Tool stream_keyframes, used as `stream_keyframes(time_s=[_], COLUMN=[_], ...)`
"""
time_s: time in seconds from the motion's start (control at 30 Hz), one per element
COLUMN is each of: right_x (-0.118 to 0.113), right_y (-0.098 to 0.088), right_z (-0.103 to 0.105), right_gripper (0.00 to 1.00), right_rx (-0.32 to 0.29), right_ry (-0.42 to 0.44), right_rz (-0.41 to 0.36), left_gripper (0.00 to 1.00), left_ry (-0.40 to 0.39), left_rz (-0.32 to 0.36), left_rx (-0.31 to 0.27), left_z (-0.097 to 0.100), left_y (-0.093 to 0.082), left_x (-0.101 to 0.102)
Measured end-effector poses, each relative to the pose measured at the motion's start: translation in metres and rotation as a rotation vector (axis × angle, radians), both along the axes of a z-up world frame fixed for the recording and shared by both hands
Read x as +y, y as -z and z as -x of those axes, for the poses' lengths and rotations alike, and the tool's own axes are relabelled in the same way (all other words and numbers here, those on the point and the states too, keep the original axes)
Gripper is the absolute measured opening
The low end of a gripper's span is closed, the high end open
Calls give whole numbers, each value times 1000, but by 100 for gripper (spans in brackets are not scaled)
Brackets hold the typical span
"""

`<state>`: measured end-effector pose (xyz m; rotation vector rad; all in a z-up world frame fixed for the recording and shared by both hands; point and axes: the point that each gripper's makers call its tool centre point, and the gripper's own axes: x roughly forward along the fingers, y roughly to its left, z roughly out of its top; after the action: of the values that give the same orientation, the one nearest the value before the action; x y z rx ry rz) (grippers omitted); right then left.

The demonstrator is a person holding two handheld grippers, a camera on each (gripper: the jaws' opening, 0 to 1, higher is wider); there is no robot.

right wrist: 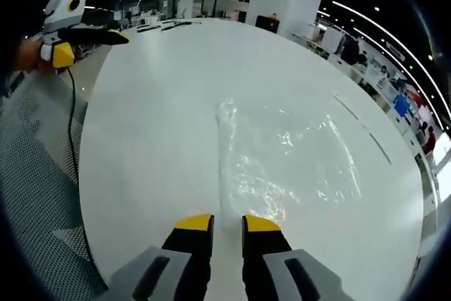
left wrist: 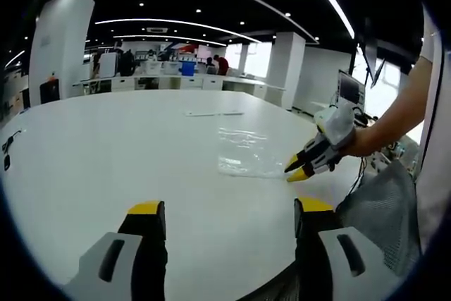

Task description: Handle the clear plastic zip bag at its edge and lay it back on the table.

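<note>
Open-plan office with ceiling light strips is seen behind a large round white tabletop (left wrist: 106, 146). Desks and monitors are seen far back in the left gripper view.

A clear plastic zip bag (right wrist: 289, 160) is laid flat on the tabletop, crinkled and glinting. In the right gripper view it is spread just ahead of the right tool (right wrist: 227, 225), its near edge just beyond the yellow tips; contact cannot be told. The jaws of the right tool are held nearly together with a narrow gap, nothing seen between them.

In the left gripper view the bag (left wrist: 250, 151) is seen lying toward the right part of the tabletop, and the right tool (left wrist: 296, 169) is seen coming in from the right, held by a hand (left wrist: 356, 142), its tips at the bag's near right edge.

The left tool (left wrist: 229, 209) is held over bare tabletop, well apart from the bag, jaws spread wide, nothing gripped. A mesh chair back (left wrist: 377, 216) is seen beside the tabletop edge.
</note>
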<state>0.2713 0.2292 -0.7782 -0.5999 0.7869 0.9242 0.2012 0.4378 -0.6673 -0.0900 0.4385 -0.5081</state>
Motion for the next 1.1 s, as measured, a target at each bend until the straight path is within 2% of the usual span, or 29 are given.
stream_keyframes(time_s=[0.6,0.8,0.93,1.1], right_x=[2,4,3,3], right_y=[0,0,0,-3], right_z=[-2,-2,-3,-5], right_gripper=[0,0,0,0], right_rx=[-3,-2,21,4], right_ry=[-19,-21,9,0], right_rz=[9,11,0,-2], left_gripper=[73,73,73,73], left_ry=[4,4,3,3], left_rz=[-2,-1,-1,-2], left_rx=[9,9,8,8], left_z=[0,-1,0,0], left_y=[6,7,6,4], left_x=[4,5,4,2])
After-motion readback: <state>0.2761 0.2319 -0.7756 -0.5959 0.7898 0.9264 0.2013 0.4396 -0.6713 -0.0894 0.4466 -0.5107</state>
